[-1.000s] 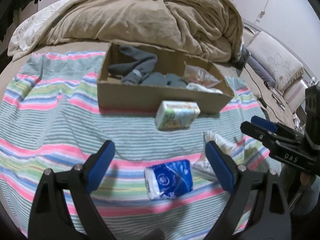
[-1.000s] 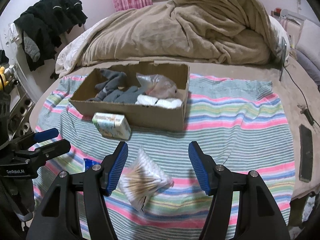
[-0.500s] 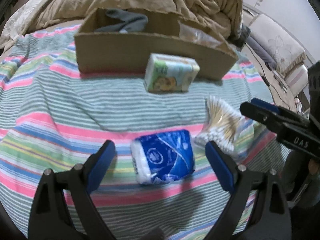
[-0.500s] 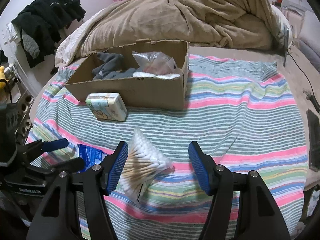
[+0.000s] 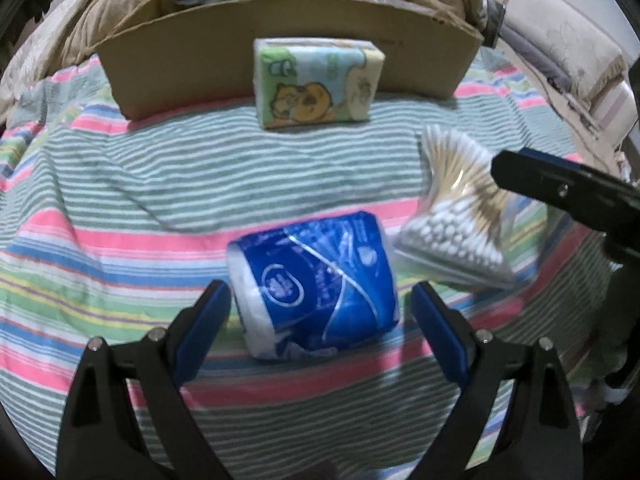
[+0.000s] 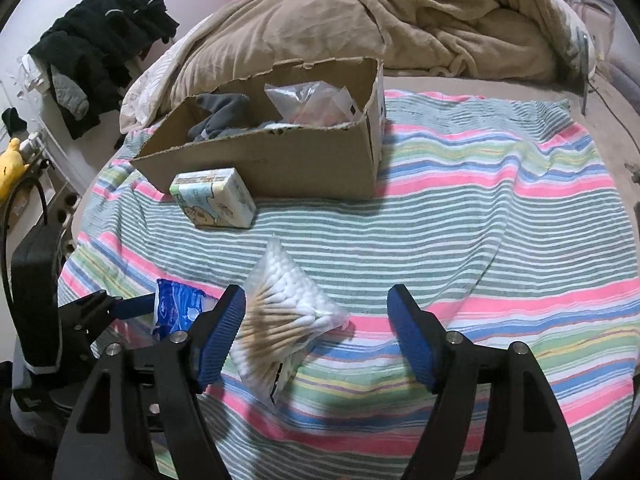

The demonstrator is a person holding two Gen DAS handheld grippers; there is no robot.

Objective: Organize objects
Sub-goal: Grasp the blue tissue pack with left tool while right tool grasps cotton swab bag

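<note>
A blue tissue pack (image 5: pixel 312 284) lies on the striped blanket between the open fingers of my left gripper (image 5: pixel 320 312), not touched; it also shows in the right wrist view (image 6: pixel 176 310). A clear bag of cotton swabs (image 5: pixel 456 216) lies to its right. In the right wrist view the bag of cotton swabs (image 6: pixel 280 320) lies by the left finger of my open right gripper (image 6: pixel 316 328). A green cartoon tissue pack (image 5: pixel 316 80) (image 6: pixel 214 198) leans at the front wall of a cardboard box (image 5: pixel 176 64) (image 6: pixel 288 160) that holds grey socks (image 6: pixel 218 114) and plastic bags (image 6: pixel 308 102).
A striped blanket (image 6: pixel 500 220) covers the bed. A heaped beige duvet (image 6: pixel 400 20) lies behind the box. Black clothes (image 6: pixel 104 40) hang at the far left. The right gripper's finger (image 5: pixel 560 188) reaches in from the right in the left wrist view.
Both grippers have moved forward and down. The blue tissue pack now sits between the left fingers, and the swab bag is nearer the right gripper's left finger.
</note>
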